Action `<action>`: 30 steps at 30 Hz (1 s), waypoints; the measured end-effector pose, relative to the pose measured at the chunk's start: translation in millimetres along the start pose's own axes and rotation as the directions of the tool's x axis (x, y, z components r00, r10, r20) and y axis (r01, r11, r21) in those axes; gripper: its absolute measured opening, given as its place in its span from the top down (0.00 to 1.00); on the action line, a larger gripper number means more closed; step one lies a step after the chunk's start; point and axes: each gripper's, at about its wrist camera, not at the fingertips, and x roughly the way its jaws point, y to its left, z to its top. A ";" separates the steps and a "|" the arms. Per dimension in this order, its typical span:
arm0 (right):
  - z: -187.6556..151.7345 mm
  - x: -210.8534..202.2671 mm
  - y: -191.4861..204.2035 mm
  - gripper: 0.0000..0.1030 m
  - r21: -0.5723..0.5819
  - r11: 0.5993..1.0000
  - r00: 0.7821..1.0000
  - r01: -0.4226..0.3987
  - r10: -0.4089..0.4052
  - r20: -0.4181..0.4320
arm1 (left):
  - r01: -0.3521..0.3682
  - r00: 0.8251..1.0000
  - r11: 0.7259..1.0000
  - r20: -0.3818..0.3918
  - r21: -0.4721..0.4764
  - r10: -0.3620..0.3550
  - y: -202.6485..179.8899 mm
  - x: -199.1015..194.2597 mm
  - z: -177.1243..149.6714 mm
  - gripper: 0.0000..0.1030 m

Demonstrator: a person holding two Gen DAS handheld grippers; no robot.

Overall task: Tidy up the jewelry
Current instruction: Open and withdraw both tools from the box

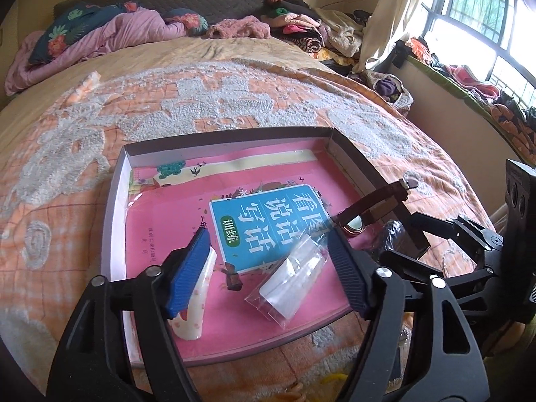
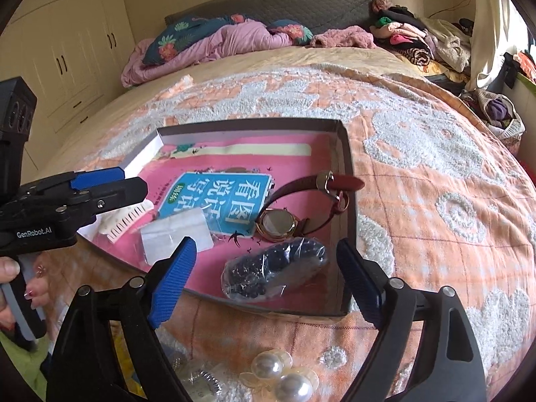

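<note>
Now | left gripper (image 1: 268,254) agape, empty | right gripper (image 2: 268,278) agape, empty | approach pearl clip (image 2: 281,375) low, pinch gently, carry to box (image 2: 345,140).

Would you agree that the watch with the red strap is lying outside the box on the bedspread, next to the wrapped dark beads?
Not quite: the watch lies inside the box, on the pink book cover, with only its red strap end poking over the box wall. The right wrist view shows this. It is indeed next to the wrapped dark beads, which are also in the box.
</note>
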 end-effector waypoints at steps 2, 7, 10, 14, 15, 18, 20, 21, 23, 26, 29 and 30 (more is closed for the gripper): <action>0.4 -5.5 -2.0 0.15 0.013 1.000 1.000 -0.001 0.000 0.013 | -0.003 1.000 1.000 0.004 -0.003 0.003 0.7 -2.2 0.9 0.36; 1.5 -20.5 -8.7 0.09 0.037 0.999 0.999 0.004 -0.006 0.052 | -0.012 1.000 1.000 0.020 -0.018 0.012 4.1 -8.5 2.9 0.28; 3.2 -29.1 -10.7 0.06 0.045 0.999 0.997 0.005 -0.009 0.077 | -0.015 0.999 1.000 0.027 -0.024 0.016 5.0 -12.6 3.3 0.20; 5.0 -39.6 -13.0 0.05 0.050 0.999 0.994 0.007 -0.012 0.111 | -0.016 0.999 0.999 0.040 -0.032 0.018 6.0 -18.8 5.0 0.13; 5.6 -42.6 -13.7 0.05 0.052 0.999 0.993 0.004 -0.011 0.119 | -0.017 0.999 0.999 0.044 -0.033 0.018 6.3 -20.6 5.4 0.13; 7.7 -49.6 -14.0 0.05 0.059 0.998 0.990 -0.004 -0.005 0.138 | -0.019 0.998 0.999 0.052 -0.038 0.021 6.8 -25.6 5.8 0.09; 9.5 -54.2 -13.4 0.05 0.061 0.998 0.989 -0.005 -0.005 0.150 | -0.021 0.998 0.999 0.059 -0.037 0.023 6.4 -29.2 6.8 0.09; 10.3 -57.7 -13.5 0.05 0.061 0.998 0.987 -0.008 -0.002 0.158 | -0.023 0.998 0.999 0.065 -0.037 0.025 6.2 -31.7 7.2 0.09; 11.6 -63.2 -13.2 0.05 0.063 0.998 0.985 -0.008 -0.003 0.173 | -0.024 0.997 0.999 0.074 -0.039 0.027 6.1 -36.4 7.7 0.09; 12.6 -69.9 -13.7 0.04 0.067 0.998 0.982 -0.013 0.000 0.189 | -0.021 0.996 0.999 0.086 -0.045 0.025 6.9 -42.9 8.5 0.09; 12.9 -75.7 -12.9 0.04 0.069 0.997 0.980 -0.018 0.004 0.199 | -0.021 0.995 0.999 0.101 -0.044 0.026 5.9 -50.2 9.3 0.09; 13.1 -78.4 -12.3 0.04 0.069 0.997 0.979 -0.020 0.005 0.204 | -0.021 0.994 0.999 0.107 -0.044 0.025 5.5 -52.3 9.7 0.09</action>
